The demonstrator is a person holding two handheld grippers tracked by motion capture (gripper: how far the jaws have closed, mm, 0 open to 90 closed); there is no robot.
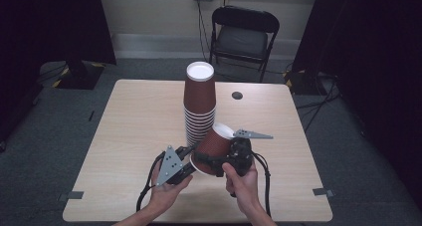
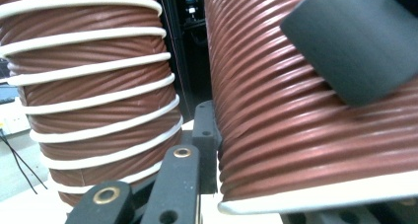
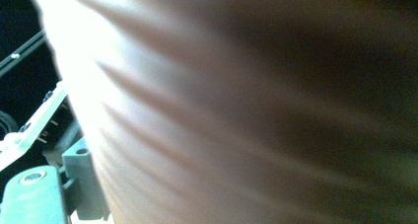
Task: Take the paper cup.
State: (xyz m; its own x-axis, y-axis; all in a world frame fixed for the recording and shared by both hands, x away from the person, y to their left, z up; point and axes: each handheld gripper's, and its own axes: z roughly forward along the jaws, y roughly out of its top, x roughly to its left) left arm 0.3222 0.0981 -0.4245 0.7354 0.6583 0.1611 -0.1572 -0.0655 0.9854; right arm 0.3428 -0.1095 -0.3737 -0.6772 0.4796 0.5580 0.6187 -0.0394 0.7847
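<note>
text: none legible; labels: none; brands: none; numbers: none; signs: none

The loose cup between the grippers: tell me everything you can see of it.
The loose cup is a brown paper cup with a ribbed wall and white rolled rim. It is tilted, white base up and away from the person, mouth down toward them, just off the stack of cups. The right gripper clamps its wall, one black finger lying across the ribs. The left gripper sits at its rim; contact there is unclear.
</note>
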